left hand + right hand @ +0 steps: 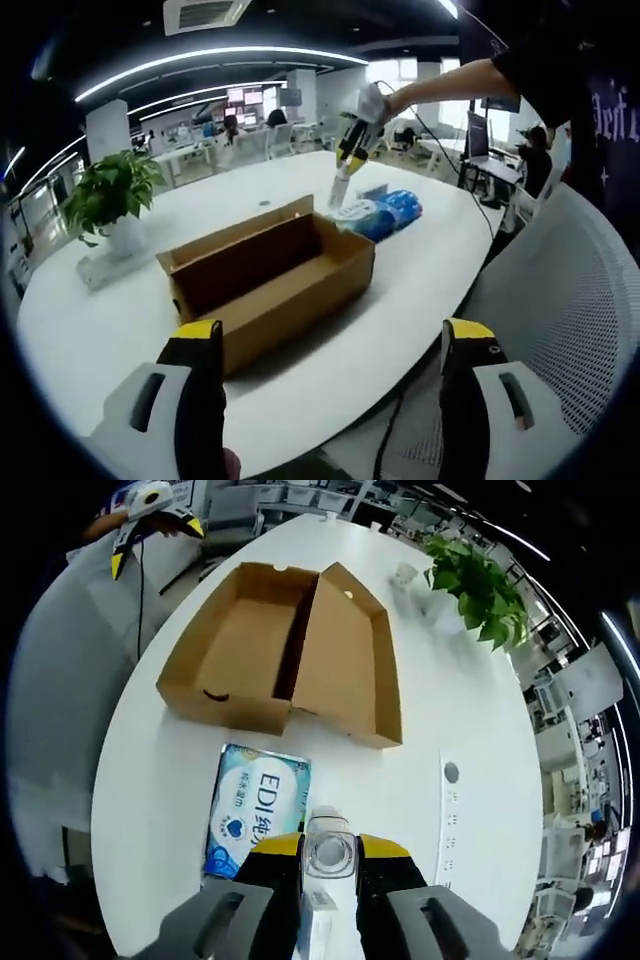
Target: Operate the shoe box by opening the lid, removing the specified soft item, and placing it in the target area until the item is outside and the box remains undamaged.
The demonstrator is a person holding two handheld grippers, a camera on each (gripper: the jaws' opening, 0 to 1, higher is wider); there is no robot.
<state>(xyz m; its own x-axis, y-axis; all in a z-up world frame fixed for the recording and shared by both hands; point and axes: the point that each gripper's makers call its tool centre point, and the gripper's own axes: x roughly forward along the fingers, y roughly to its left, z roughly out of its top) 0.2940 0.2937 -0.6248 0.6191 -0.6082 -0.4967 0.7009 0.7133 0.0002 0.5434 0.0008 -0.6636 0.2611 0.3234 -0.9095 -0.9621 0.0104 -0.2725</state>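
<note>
While the brown cardboard shoe box (285,650) lay open and empty on the white oval table (470,730), the blue soft tissue pack (255,805) was seen outside, just beside it. The left gripper (330,345) was held apart over the table edge. The right gripper (328,852) was clamped on a clear round-topped object (329,852).

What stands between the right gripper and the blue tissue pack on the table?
Nothing visible does. The blue tissue pack lies flat on the white table, outside the open shoe box, just ahead and to the left of the right gripper, whose jaws are closed.

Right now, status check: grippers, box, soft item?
Left gripper open, off the box. Right gripper shut on small bottle. Shoe box open; soft pack lies outside.
</note>
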